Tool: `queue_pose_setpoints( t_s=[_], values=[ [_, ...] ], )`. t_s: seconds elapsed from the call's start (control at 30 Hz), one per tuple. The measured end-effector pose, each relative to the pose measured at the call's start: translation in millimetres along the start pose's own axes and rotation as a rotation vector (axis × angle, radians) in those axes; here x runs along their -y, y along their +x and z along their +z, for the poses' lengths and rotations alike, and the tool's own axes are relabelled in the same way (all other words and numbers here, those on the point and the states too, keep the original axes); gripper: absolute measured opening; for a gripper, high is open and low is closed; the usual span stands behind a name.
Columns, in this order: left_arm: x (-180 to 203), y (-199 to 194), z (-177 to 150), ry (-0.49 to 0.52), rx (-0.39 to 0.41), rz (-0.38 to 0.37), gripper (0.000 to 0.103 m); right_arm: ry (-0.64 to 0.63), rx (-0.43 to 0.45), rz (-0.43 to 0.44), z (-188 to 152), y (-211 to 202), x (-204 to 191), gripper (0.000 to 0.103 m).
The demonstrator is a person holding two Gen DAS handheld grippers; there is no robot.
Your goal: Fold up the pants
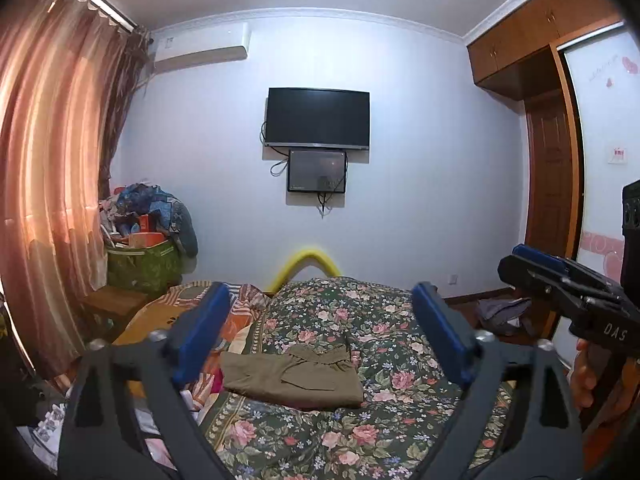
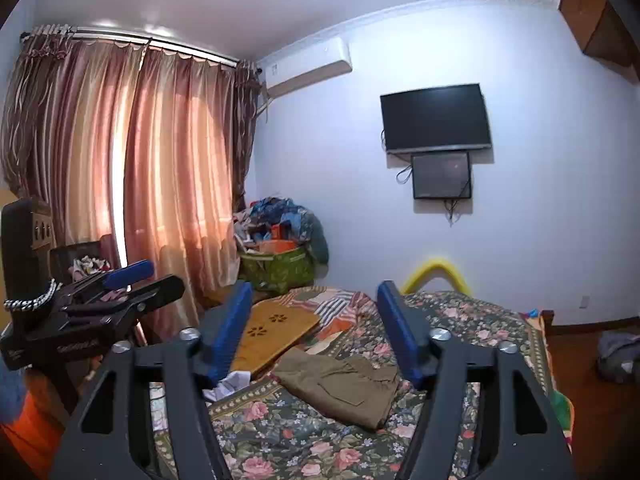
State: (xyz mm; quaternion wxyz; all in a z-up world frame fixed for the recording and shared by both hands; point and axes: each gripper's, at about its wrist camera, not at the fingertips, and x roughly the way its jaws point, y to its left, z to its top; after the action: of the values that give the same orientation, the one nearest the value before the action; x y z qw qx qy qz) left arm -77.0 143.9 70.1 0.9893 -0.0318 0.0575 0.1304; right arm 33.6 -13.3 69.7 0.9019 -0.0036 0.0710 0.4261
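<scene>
Olive-brown pants (image 1: 292, 376) – dark green bedspread (image 1: 400, 320) with pink roses.

1. The white letters "DAS" stand on the black body of the right gripper (image 1: 520, 260), seen at the right edge of the left wrist view, beside the left gripper's (image 1: 320, 320) own fingers.
2. A faint marking on the left gripper's (image 2: 152, 276) body, in the right wrist view, is too blurred to read.
3. Pink writing on the wardrobe door (image 1: 604, 120), up and to the right, cannot be read.

The left claw (image 1: 320, 320) is hiding the near corners of the bed (image 1: 400, 420). The wardrobe (image 2: 592, 12) is running off the edge, and the small screen (image 2: 441, 175) is perhaps showing something, too dim to read.
</scene>
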Motion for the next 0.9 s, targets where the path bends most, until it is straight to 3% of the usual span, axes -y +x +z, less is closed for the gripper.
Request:
queue_pose_setpoints(
  t_s=[0.07, 0.2, 0.37, 0.9],
  values=[
    [-1, -7, -2, -0.008, 0.005, 0.008, 0.101, -0.009, -0.003, -0.008, -3, 1, -4, 0.068],
    [-2, -14, -5, -0.004, 0.014, 0.032, 0.103, -0.003, 0.005, -0.028, -6, -2, -9, 0.086],
    [-4, -19, -9, -0.011, 0.008, 0.022, 0.103, 0.003, 0.008, -0.066, -8, -11, -15, 0.096],
    [3, -18, -14, -0.006, 0.004, 0.032, 0.103, 0.018, -0.008, -0.077, -17, -21, -15, 0.1]
  ],
)
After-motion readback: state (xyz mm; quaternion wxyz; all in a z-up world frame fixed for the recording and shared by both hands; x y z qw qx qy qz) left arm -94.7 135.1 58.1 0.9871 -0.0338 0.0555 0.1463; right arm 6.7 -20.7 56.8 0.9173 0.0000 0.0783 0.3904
